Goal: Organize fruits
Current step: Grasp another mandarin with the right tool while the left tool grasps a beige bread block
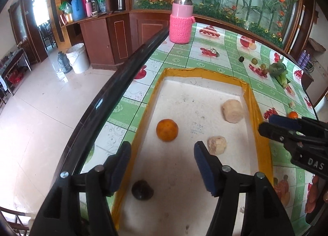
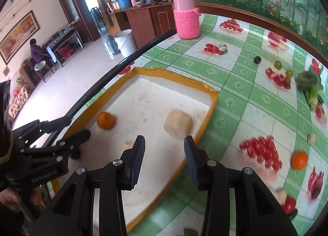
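Note:
A white tray with a yellow rim (image 1: 254,100) (image 2: 213,96) lies on the table. In it are an orange (image 1: 167,130) (image 2: 105,120), two pale beige chunks (image 1: 233,110) (image 1: 216,145), the larger also in the right wrist view (image 2: 178,124), and a dark round fruit (image 1: 142,190). My left gripper (image 1: 162,166) is open and empty above the tray's near end. My right gripper (image 2: 164,160) is open and empty over the tray's right rim; it shows in the left wrist view (image 1: 274,125). Another orange (image 2: 299,160) (image 1: 293,115) lies on the table to the right.
A pink knit-sleeved flask (image 1: 181,18) (image 2: 186,15) stands at the table's far side. Small dark and green fruits (image 2: 257,59) (image 2: 278,64), a leafy vegetable (image 2: 309,84) and a tomato (image 2: 289,205) lie on the patterned cloth. The table's black edge (image 1: 114,92) runs on the left.

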Tool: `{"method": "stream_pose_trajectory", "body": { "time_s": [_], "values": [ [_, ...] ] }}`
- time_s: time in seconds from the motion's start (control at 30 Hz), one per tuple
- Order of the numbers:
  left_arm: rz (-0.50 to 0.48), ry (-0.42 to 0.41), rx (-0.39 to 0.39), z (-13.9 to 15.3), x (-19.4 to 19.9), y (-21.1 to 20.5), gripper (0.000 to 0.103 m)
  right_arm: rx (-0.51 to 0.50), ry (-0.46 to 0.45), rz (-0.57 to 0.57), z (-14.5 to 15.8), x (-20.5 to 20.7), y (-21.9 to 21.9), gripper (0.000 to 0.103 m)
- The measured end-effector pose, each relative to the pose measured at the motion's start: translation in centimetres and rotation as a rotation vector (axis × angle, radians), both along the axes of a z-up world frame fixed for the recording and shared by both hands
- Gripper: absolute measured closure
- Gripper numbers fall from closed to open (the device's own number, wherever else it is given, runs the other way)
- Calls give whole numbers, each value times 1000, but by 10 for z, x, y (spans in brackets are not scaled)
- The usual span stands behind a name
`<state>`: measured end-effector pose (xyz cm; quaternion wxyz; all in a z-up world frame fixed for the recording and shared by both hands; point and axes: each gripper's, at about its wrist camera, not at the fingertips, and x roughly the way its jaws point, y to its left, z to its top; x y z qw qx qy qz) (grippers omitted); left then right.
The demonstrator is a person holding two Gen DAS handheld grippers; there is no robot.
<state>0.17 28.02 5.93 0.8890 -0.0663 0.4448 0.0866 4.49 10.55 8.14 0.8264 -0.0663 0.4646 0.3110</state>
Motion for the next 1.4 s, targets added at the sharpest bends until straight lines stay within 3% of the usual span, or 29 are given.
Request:
{"method": "stream_pose_trajectory", "body": {
  "time_s": [0.2, 0.4, 0.57, 0.7, 0.87, 1.1, 1.17, 1.23, 1.4],
  "values": [
    [-53, -21, -27, 16, -19, -24, 33, 12, -17, -46, 3, -49, -49, 62],
    [-190, -34, -17, 28, -27, -81, 31, -8, -7, -186, -8, -83, -123, 62],
    [-301, -33, -18, 33, -32, -129, 29, -18, -53, -455, -7, -96, -219, 61],
    [-370, -20, -10, 32, -36, -161, 28, -88, -93, -718, -5, -94, -298, 61],
    [-431, 10, -6, 27, -39, -192, 28, -77, -61, -900, -17, -89, -363, 47],
    [-466, 51, 8, 16, -34, -222, 28, -18, 34, -891, -43, -74, -382, 48],
    [-472, 66, 9, 12, -29, -230, 28, -13, 32, -876, -46, -72, -381, 51],
    [-477, 80, 7, 7, -23, -239, 28, -30, 28, -867, -50, -69, -382, 67],
    [-475, 103, -5, -7, -3, -262, 28, 11, 18, -842, -47, -74, -387, 69]
  ]
}}
